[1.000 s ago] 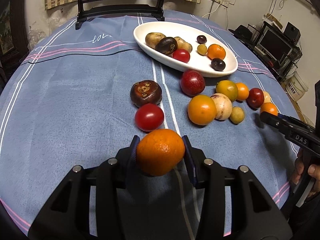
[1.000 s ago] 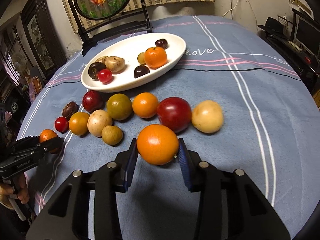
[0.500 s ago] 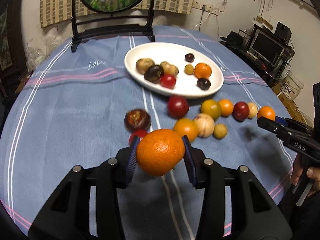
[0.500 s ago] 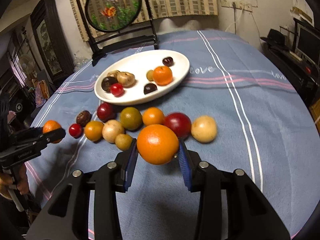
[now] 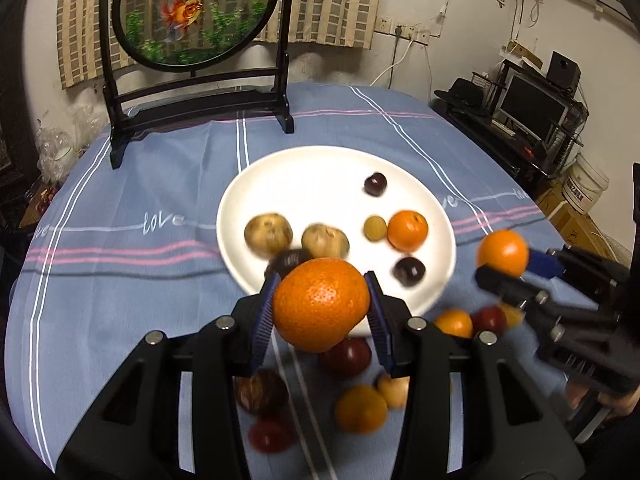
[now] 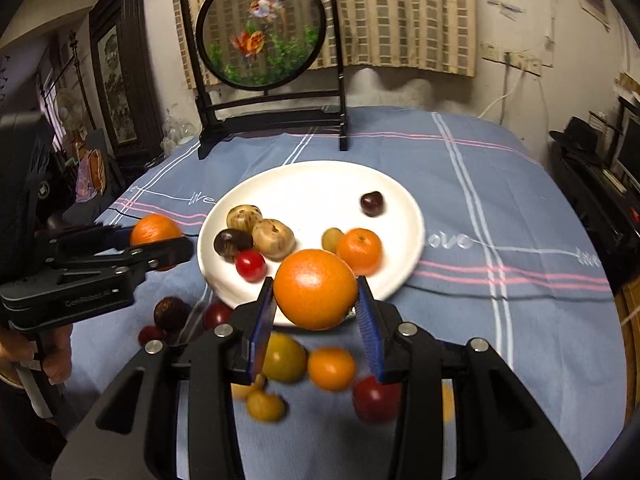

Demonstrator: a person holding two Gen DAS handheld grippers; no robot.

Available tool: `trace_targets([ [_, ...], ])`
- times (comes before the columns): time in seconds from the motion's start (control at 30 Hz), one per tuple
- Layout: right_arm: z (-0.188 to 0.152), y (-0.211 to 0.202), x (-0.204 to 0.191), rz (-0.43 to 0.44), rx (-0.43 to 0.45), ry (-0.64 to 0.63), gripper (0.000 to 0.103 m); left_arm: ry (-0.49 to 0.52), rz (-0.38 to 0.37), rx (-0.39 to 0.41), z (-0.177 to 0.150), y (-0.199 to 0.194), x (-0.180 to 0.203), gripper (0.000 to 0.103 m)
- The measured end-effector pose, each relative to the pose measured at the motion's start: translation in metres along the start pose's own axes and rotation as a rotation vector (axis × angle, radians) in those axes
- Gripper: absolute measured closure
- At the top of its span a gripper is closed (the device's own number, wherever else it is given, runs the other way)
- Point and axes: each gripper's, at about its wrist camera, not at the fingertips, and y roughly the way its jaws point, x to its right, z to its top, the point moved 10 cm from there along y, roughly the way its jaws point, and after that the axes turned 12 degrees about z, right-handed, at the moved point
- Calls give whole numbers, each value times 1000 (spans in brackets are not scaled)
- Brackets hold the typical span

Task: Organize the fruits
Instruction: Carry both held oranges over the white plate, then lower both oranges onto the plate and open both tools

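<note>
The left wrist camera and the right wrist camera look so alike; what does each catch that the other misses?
Only the left wrist view shows the monitor and white bucket by the wall.

Only the right wrist view shows the framed picture at the left and a small red tomato on the plate.

Both show the white plate, the goldfish screen, and each gripper clamping an orange.

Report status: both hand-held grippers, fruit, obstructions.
Left hand-held gripper shut on an orange. Right hand-held gripper shut on another orange. Both above white plate. Nothing blocking.
</note>
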Motion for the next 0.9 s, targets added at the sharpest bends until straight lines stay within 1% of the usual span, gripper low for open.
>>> trace_targets([
  [0.1,3,21,-4,12,-33,-13,63,-2,-4,-25,6,19,2,60],
  [0.2,3,42,-4,15,-70,-15,63,-13,1,-61,5,38,1,60],
  [0.3,2,53,-5,13,-90,-20,63,-31,2,-91,3,54,-1,59],
  [0.53,-1,74,-2,-1,-124,-24,63,-40,-5,-73,14,64,2,59],
  [0.57,-2,77,-2,-2,-133,-25,62,-43,-11,-74,15,66,2,53],
  [0.6,-3,78,-2,-3,-137,-27,59,-49,-14,-82,16,67,3,46],
  [0.63,-2,76,0,-9,-126,-24,57,-58,-14,-85,16,67,2,44],
  [0.67,-1,74,1,-7,-115,-17,53,-65,-16,-82,17,66,2,43],
  [0.7,0,71,1,-5,-106,-10,52,-67,-17,-72,19,62,2,41],
  [0.9,1,47,-1,-4,-69,-7,52,-51,-1,-22,20,33,-4,34],
])
